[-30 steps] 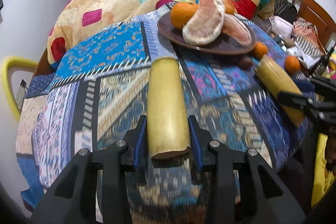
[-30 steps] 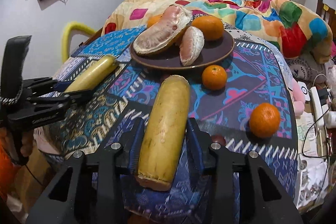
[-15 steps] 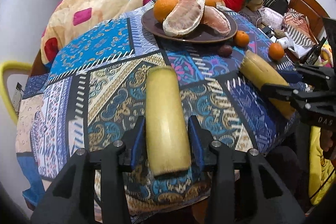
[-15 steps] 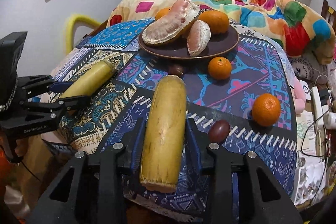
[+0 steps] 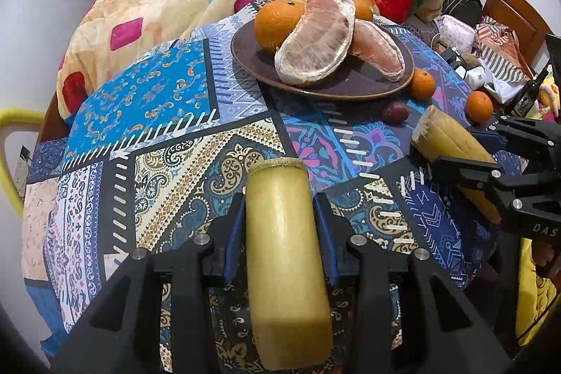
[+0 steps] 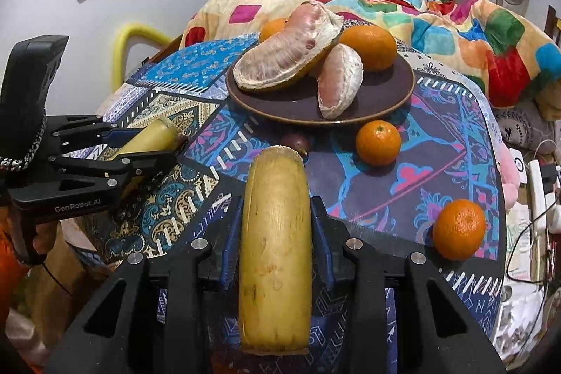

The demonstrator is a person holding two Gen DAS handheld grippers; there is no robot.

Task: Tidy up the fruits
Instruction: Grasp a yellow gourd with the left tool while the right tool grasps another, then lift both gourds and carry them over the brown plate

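Left wrist view: the left gripper is clenched on a pale yellow cane length, the blue fingers pressed to its flanks roughly at mid-length. It is carried above the patterned counter, on the near side of the brown plate.

Right wrist view: the right gripper grips a second cane piece the same way, also short of the plate and pointing toward it.

On the plate: two peeled pomelo sections and at least one orange. Just off its near rim, on the cloth: a small tangerine and a dark round fruit. A second tangerine lies farther from the plate, toward the counter edge.

Handling, as judgement:
- Cane pieces look stiff, dense and fairly heavy, with a smooth, waxy skin. Likely to slide or roll in the grip. The mid-length hold suits them and balances the ends.
- Pomelo sections look soft and tearable. Take them lightly across the broad back.
- Tangerines are round and rolling. Take them across the widest part.

Writing: "GenRobot.AI" on the left gripper body as seen from the right wrist. "DAS", cut off, on the right gripper as seen from the left wrist. No fruit labels legible.
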